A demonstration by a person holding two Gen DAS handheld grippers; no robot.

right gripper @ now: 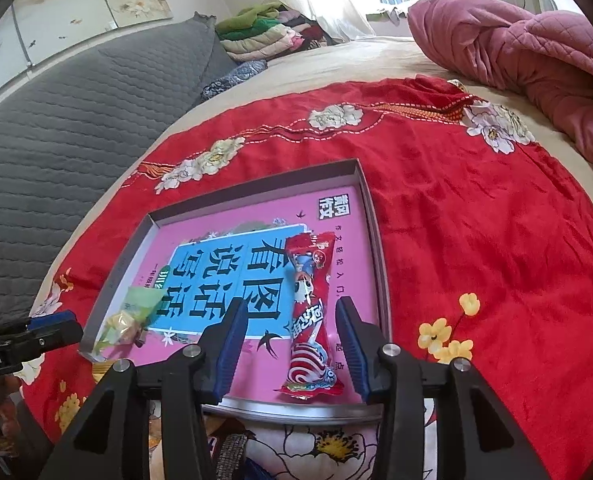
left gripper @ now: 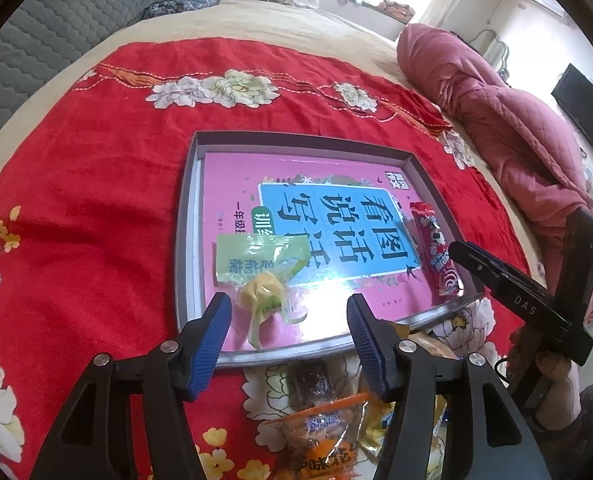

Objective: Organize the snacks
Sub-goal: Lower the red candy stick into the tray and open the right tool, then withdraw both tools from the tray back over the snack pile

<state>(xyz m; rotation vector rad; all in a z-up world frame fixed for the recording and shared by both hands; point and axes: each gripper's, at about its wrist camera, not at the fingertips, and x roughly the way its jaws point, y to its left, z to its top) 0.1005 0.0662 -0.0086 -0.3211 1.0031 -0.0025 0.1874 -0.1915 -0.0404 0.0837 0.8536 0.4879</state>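
Between the open right claw (right gripper: 290,344), red snack packet (right gripper: 310,320) lies lengthwise.

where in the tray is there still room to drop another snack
The far half of the tray is bare, from the back wall down to the green packet and the red packet. A free strip also runs between those two. It is crowded at the near rim, where both packets lie, and outside it, where the snack pile sits.

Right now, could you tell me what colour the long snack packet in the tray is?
Red, shown best in the right wrist view.
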